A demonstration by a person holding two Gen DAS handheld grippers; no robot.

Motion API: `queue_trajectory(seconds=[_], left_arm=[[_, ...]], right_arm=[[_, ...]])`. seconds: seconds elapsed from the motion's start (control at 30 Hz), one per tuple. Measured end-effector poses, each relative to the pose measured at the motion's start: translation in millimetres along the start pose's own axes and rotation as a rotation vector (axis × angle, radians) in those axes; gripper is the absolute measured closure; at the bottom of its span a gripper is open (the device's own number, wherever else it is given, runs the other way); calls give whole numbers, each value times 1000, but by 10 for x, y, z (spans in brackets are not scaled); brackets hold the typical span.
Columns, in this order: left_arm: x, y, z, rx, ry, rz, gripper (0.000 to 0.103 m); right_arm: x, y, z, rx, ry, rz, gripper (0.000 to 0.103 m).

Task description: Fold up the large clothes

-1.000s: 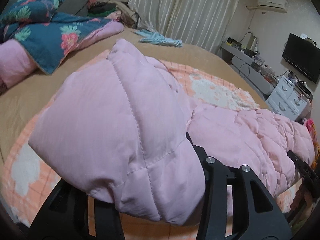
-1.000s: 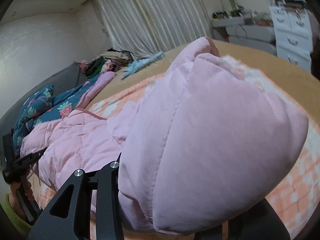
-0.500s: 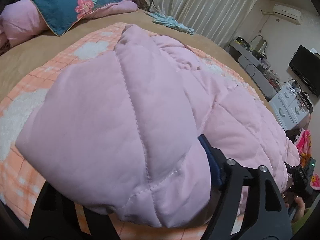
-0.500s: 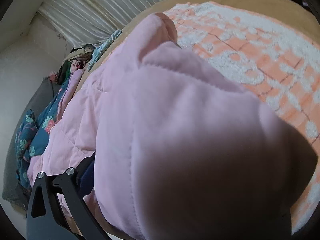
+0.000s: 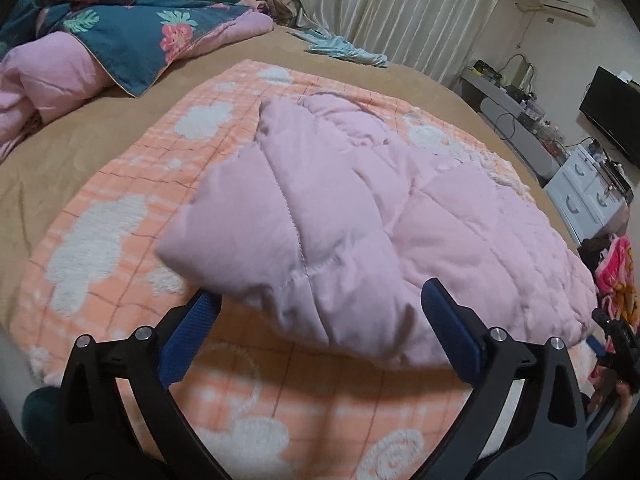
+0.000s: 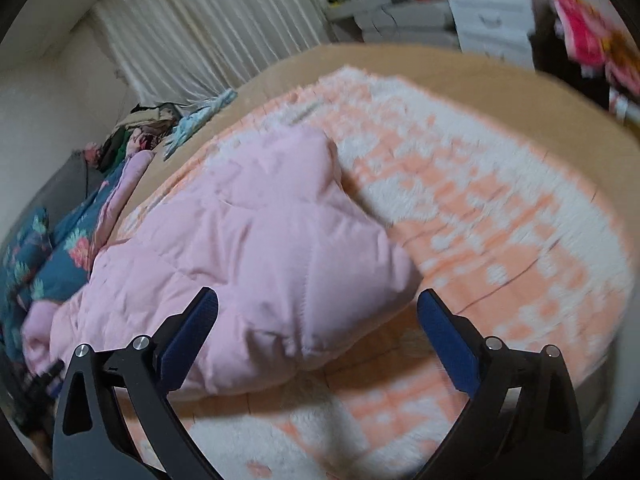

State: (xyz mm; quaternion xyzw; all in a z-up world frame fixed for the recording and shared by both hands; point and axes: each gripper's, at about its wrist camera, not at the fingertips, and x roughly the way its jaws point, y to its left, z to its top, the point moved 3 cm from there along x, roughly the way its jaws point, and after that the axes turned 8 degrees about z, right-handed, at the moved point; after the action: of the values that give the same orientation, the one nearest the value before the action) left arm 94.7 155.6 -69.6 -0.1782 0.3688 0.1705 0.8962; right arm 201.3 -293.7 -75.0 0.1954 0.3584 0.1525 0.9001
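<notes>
A pink quilted jacket (image 5: 360,220) lies folded on an orange-and-white blanket (image 5: 100,240). In the left wrist view my left gripper (image 5: 320,296) is just short of the jacket's near edge. Its jaws are opening, and the padded edge bulges between the blue pads (image 5: 188,336) without being pressed. The right wrist view is blurred. It shows the same jacket (image 6: 260,260) with my right gripper (image 6: 318,298) open wide, the jacket's near corner between its fingers but not gripped.
The blanket lies on a tan bed sheet (image 5: 72,140). A blue floral duvet (image 5: 120,28) and pink bedding are heaped at the far left. Pale blue cloth (image 5: 344,48) lies near the curtains. White drawers (image 5: 588,196) and a TV stand beyond the bed's right side.
Both grippers were shut on the jacket's padded fold and held it up. Both have now opened and pulled back, and the fold rests flat on the jacket.
</notes>
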Motion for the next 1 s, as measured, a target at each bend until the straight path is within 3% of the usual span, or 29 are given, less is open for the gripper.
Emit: queue_trajectory(seconds=[0.13,0.43,0.67,1.0], left_arm=[[-356,-82,55,42,-73,-17,9],[-844,-310,88,87,-155,-56,9],[-953,-484,-119,133,-165,-87,9],[-892,-809,-494,225,-155,-131,9]], right_arm=[[-260,160,-14,-84,-31,10,4],[-734,722,-46,-261,-91,79,4],[-939,1067,-262,-366,-102,80,4],[-753,1251,-707,-426,-36,89,4]])
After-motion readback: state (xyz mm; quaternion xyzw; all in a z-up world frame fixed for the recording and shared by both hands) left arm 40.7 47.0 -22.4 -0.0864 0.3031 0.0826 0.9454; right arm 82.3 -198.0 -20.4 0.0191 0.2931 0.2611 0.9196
